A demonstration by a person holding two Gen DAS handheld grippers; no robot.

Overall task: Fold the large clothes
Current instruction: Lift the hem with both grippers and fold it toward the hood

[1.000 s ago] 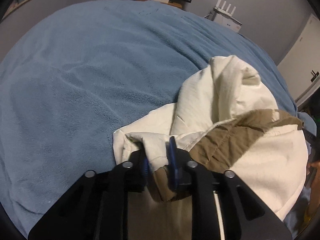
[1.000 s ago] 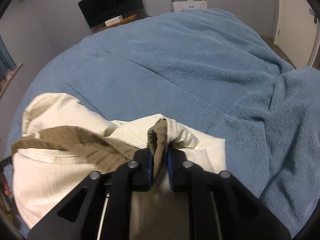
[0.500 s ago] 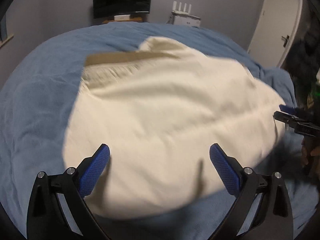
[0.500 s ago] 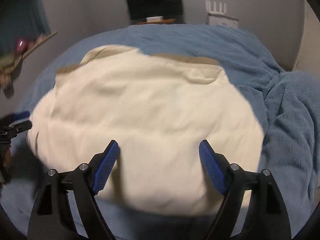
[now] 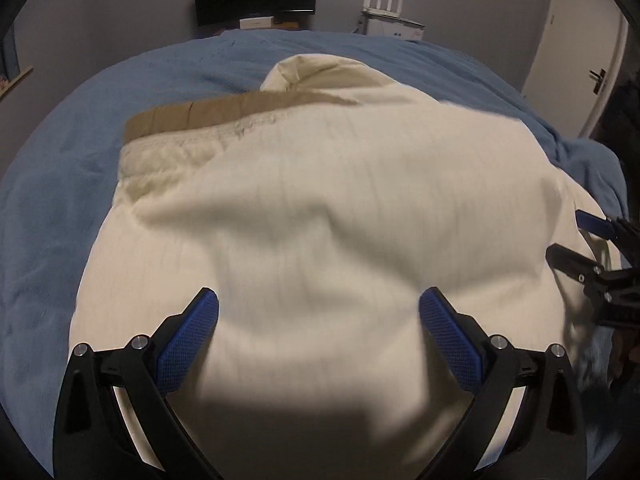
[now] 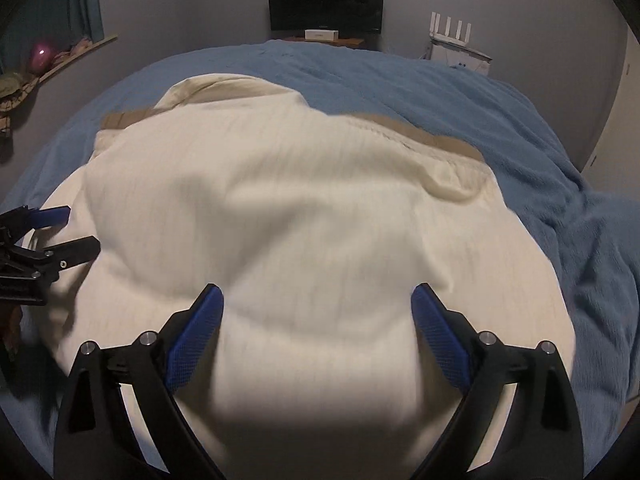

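Note:
A large cream garment (image 5: pixel 340 208) with a tan band (image 5: pixel 224 112) along its far edge lies folded on the blue blanket (image 5: pixel 60 168). My left gripper (image 5: pixel 318 296) hangs over its near part, wide open, with nothing pinched between the blue pads (image 5: pixel 188 344). The same garment (image 6: pixel 304 208) fills the right wrist view. There my right gripper (image 6: pixel 317 292) hovers above it with its jaws opening and only loose cloth beneath. Each gripper shows at the other view's edge: the right gripper (image 5: pixel 568 236) and the left gripper (image 6: pixel 82 228), both over the garment's sides.
The blue blanket (image 6: pixel 520 128) covers the whole bed and bunches up at the right. Behind the bed stand a dark screen (image 6: pixel 326 0) and a white router (image 6: pixel 452 36). A white door (image 5: pixel 576 40) is at the far right, a shelf with a pink lamp (image 6: pixel 42 58) at the left.
Both grippers were shut on the garment's tan edge; they have let go, opened wide and drawn back toward the near side. The garment now lies spread flat, folded over itself.

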